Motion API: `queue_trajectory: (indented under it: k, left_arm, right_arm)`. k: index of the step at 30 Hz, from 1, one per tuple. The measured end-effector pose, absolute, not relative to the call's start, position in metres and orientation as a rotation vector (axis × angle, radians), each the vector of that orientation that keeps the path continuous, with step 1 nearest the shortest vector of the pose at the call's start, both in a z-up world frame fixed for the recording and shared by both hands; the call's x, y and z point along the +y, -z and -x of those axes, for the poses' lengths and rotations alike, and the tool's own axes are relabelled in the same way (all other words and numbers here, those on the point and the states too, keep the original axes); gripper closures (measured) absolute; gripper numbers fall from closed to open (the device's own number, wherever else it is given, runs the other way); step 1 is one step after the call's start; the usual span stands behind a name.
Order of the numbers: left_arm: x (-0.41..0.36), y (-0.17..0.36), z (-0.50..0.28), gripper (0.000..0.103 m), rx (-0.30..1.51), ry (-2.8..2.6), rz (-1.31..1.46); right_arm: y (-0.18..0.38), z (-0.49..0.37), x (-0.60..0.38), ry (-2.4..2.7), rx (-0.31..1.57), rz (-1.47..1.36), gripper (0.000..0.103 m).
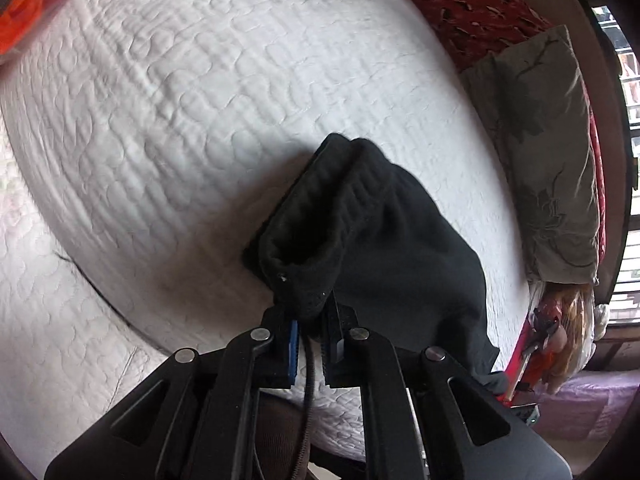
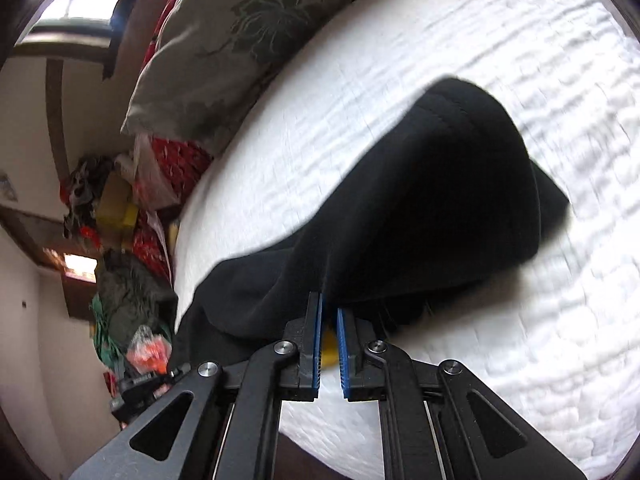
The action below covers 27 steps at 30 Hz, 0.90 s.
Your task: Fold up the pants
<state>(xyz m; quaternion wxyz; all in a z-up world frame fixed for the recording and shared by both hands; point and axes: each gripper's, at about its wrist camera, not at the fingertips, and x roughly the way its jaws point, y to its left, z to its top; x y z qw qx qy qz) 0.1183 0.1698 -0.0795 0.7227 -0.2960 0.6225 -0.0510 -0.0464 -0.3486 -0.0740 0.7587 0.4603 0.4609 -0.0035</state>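
The black pants (image 1: 384,232) lie bunched on a white quilted bed (image 1: 192,112). My left gripper (image 1: 310,312) is shut on a gathered edge of the pants, near the ribbed waistband, and lifts it off the quilt. In the right wrist view the pants (image 2: 420,208) drape from my right gripper (image 2: 329,312), which is shut on a fold of the black cloth at its fingertips. The blue pads (image 2: 318,344) stand slightly apart behind the tips. The far end of the pants rests on the bed (image 2: 500,40).
A grey flowered pillow (image 1: 548,152) and a red patterned cloth (image 1: 472,8) lie along the bed's right side. The pillow (image 2: 224,40) also shows in the right wrist view, with a cluttered pile of things (image 2: 120,208) beside the bed. An orange item (image 1: 24,12) lies top left.
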Motion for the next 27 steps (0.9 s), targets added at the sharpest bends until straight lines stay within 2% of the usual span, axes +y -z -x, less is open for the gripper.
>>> queue_trajectory:
  k: [1,5,7,10,12,14,22,27]
  left_arm:
    - [0.170,0.080,-0.117,0.096,1.379,0.113,0.655]
    - [0.177,0.073,-0.101,0.093,1.364,0.135,0.621]
    - [0.180,0.064,-0.090,0.092,1.345,0.166,0.595]
    - [0.181,0.056,-0.078,0.091,1.327,0.209,0.608]
    - [0.179,0.054,-0.073,0.082,1.324,0.238,0.633]
    - [0.171,0.055,-0.072,0.078,1.334,0.267,0.675]
    - [0.128,0.070,-0.092,0.078,1.389,0.291,0.729]
    - [0.107,0.084,-0.085,0.078,1.445,0.332,0.730]
  right_arm:
    - [0.078,0.054,-0.351,0.013,1.022,-0.987,0.092]
    - [0.077,0.070,-0.355,0.056,1.042,-0.969,0.089]
    - [0.068,0.082,-0.364,0.039,1.016,-1.009,0.079]
    - [0.050,0.104,-0.386,0.065,0.932,-1.052,0.070]
    - [0.043,0.112,-0.403,0.108,0.889,-1.094,0.058]
    - [0.041,0.113,-0.414,0.145,0.887,-1.105,0.057]
    - [0.053,0.111,-0.415,0.171,0.896,-1.164,0.056]
    - [0.062,0.112,-0.410,0.162,0.915,-1.242,0.050]
